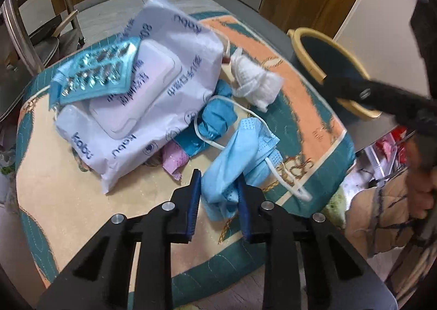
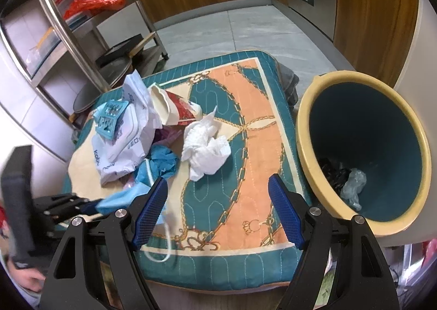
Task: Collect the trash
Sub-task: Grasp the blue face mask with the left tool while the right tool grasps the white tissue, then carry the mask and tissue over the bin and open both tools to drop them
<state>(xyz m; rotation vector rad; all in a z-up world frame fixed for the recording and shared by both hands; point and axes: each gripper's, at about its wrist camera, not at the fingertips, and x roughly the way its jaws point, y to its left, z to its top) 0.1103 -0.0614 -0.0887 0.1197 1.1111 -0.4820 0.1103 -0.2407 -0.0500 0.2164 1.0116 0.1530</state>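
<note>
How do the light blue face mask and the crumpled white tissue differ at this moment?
The light blue face mask is clamped in the left tool; the crumpled white tissue lies free on the cushion, untouched. The mask is blue with a white ear loop trailing off it; the tissue is plain white, wadded into a ball. Both are soft trash still outside the bin.

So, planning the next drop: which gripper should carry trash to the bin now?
Left. The left gripper already pinches the blue face mask; the right gripper is open and empty beside the bin.
</note>
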